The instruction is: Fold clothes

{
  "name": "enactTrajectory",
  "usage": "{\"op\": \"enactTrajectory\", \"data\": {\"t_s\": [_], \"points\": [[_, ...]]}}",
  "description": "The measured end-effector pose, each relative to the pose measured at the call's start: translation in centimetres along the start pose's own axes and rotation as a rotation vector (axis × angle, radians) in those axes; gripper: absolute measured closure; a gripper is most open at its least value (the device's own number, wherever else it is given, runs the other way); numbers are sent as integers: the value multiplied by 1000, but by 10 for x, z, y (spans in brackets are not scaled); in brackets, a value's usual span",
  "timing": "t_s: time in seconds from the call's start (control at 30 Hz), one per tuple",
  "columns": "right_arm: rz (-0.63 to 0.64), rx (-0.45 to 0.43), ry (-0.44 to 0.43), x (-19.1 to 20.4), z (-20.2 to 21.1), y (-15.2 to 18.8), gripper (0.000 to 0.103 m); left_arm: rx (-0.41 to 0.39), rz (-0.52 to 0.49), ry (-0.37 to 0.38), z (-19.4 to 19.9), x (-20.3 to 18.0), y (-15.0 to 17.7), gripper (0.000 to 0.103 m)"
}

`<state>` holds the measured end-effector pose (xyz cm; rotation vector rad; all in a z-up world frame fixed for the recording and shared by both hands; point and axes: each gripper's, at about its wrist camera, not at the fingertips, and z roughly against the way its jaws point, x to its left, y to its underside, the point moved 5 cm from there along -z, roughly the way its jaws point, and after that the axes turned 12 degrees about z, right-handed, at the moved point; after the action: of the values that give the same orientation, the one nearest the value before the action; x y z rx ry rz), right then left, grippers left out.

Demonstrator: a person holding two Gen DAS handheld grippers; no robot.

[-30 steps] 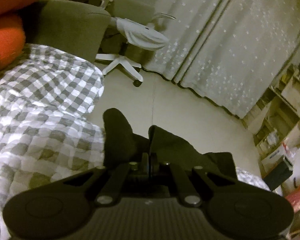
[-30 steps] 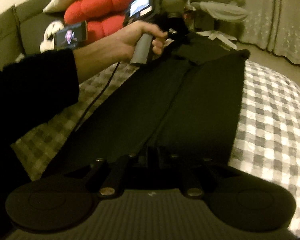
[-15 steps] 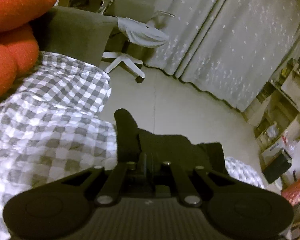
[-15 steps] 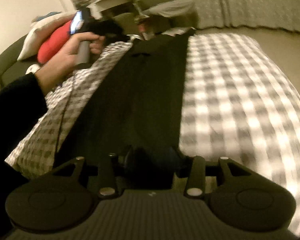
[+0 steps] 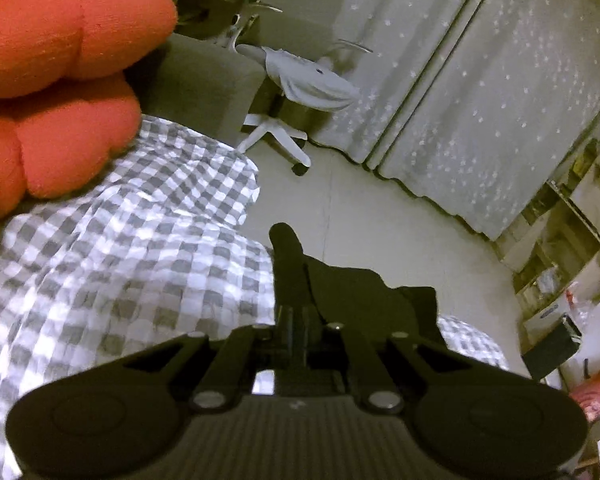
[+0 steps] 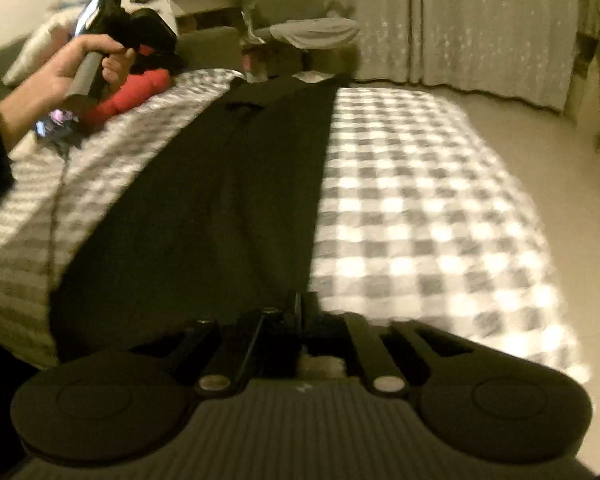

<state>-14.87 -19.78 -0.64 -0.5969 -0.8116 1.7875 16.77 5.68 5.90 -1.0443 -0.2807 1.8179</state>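
Where black trousers (image 6: 228, 184) lie lengthwise, bare checked quilt (image 6: 420, 208) alongside.

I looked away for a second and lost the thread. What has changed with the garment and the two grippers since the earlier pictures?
The right gripper opened, shifted to the right edge of the black garment, and its jaws are closing on that edge. The left gripper carried its end toward the red cushion. Unchanged: the left stays shut on the garment, which still lies stretched along the checked blanket.

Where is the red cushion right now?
In the left wrist view the red cushion fills the upper left, resting on the checked blanket against the grey sofa arm.
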Motion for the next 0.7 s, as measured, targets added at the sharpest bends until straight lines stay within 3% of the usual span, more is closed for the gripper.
{"op": "enactTrajectory", "data": {"t_s": [0.03,0.1,0.27,0.3,0.37,0.57,0.7], "points": [[-2,-5,-9,1,0,1,85,-2,-7,-3,4,-2,1,99],[0,-9,-3,2,3,1,66,-6,-22,-10,13,-5,4,99],[16,11,6,8,4,10,62,-19,-42,-15,32,-9,10,98],[41,11,12,11,4,9,70,-19,-43,-18,33,-9,12,98],[87,14,24,15,4,7,100,-13,-40,-29,35,-6,17,98],[43,-15,57,-2,13,7,100,-4,-52,-41,47,2,32,98],[72,5,23,11,8,10,77,13,-43,-41,59,7,44,98]]}}
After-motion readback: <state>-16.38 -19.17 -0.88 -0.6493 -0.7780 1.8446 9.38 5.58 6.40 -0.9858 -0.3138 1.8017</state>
